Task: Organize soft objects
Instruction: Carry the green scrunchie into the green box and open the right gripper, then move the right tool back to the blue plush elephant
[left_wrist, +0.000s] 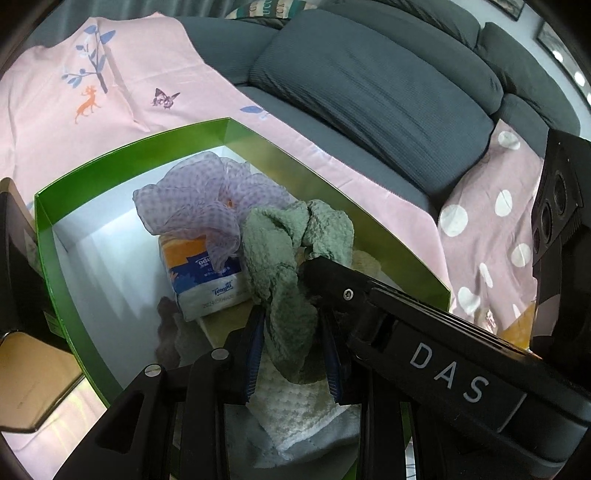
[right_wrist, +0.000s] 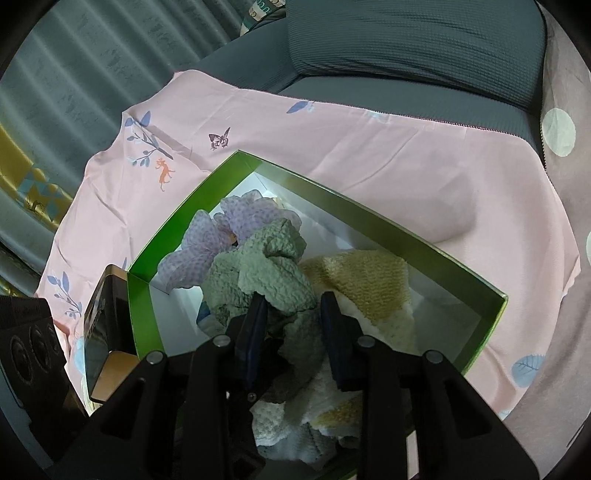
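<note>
A: Two grippers are lowered into the green cardboard box (left_wrist: 55, 229). What is held?

B: The crinkled sage-green cloth (left_wrist: 280, 258) is clamped by the left gripper (left_wrist: 293, 350) and the right gripper (right_wrist: 291, 332), inside the box, beside the sheer lilac dotted fabric (left_wrist: 192, 199) and over the cream-yellow knitted towel (right_wrist: 369, 284).

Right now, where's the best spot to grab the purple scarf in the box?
Take the purple scarf at its raised, bunched top, coming down from above. It sits heaped on the tissue pack, clear of the green box walls; the green cloth crowds its right side.
</note>
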